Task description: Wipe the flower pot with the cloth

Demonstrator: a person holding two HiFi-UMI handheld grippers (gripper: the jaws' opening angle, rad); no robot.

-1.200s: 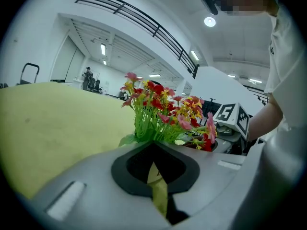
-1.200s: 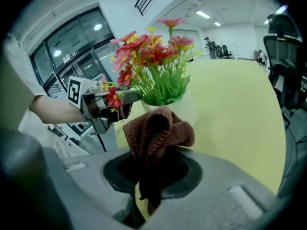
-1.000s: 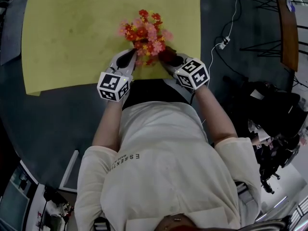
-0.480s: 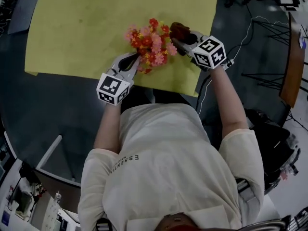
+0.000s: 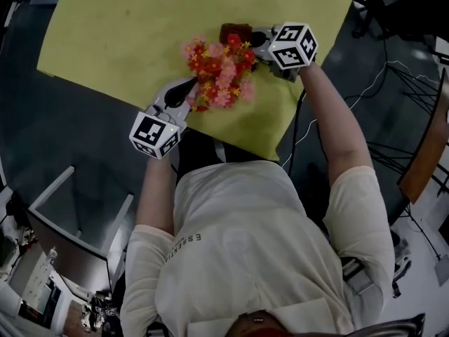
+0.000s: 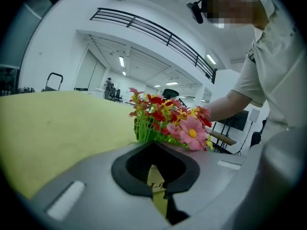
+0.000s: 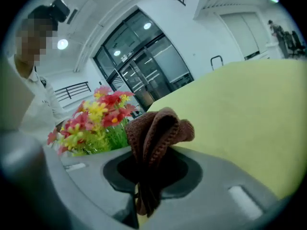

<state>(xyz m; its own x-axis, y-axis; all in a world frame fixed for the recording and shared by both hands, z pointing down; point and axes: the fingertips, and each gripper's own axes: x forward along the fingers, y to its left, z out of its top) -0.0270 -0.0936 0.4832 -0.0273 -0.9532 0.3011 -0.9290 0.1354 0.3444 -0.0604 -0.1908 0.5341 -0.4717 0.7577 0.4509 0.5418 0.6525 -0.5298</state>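
Presently, right gripper (image 7: 144, 176): jaws clamped on the brown cloth (image 7: 158, 128), which bunches up above them.
Left gripper (image 6: 156, 176): jaws nearly together on a pale printed strip, apparently the flower pot (image 6: 154, 183), directly under the flowers (image 6: 168, 121).
Pot location: on the yellow table (image 5: 140, 27) near its front edge, mostly hidden beneath the blooms in the head view.
Cloth versus pot: the cloth sits just beside the flowers on their far side; contact with the pot cannot be made out.
Progress: cloth gripped and pot steadied; the wiping itself looks barely under way, with most of the pot's wall left to rub.
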